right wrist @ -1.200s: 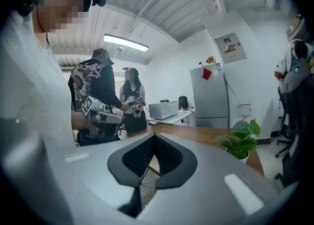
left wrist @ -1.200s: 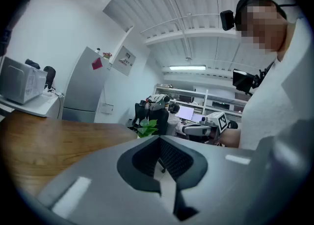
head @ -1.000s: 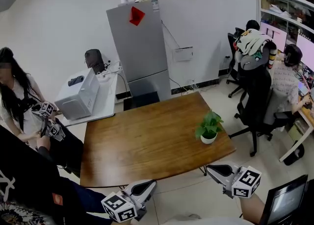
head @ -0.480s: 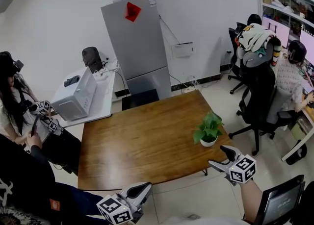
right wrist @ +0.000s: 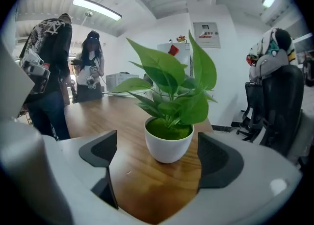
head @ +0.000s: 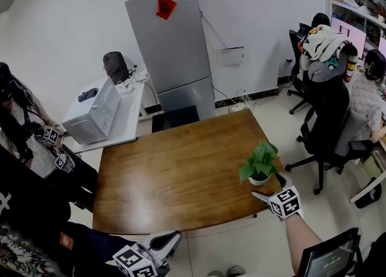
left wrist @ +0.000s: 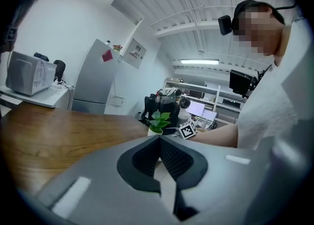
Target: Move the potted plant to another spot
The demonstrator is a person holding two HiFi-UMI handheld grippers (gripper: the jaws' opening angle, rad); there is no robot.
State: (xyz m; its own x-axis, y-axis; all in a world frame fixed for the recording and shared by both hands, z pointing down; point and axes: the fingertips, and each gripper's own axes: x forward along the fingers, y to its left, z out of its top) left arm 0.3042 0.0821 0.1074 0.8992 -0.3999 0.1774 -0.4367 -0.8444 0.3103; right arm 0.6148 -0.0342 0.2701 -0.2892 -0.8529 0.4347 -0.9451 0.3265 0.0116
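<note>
The potted plant (head: 260, 170), green leaves in a small white pot, stands near the right front corner of the brown wooden table (head: 175, 173). My right gripper (head: 266, 186) is at that corner, right in front of the pot. In the right gripper view its jaws are opening and stand wide on either side of the white pot (right wrist: 168, 143), with the pads clear of it. My left gripper (head: 172, 238) hangs below the table's front edge, its jaw tips together with nothing held. The left gripper view shows the plant (left wrist: 158, 122) far off across the table.
A grey fridge (head: 175, 46) stands behind the table, and a microwave (head: 93, 113) sits on a white side table at the left. Black office chairs (head: 329, 113) are close on the right. People stand at the left (head: 24, 143). A monitor (head: 329, 257) is at the lower right.
My right gripper has come from below the table's front edge up to the plant, and its jaws have gone from shut to wide. The left gripper has sunk a little toward the lower left.
</note>
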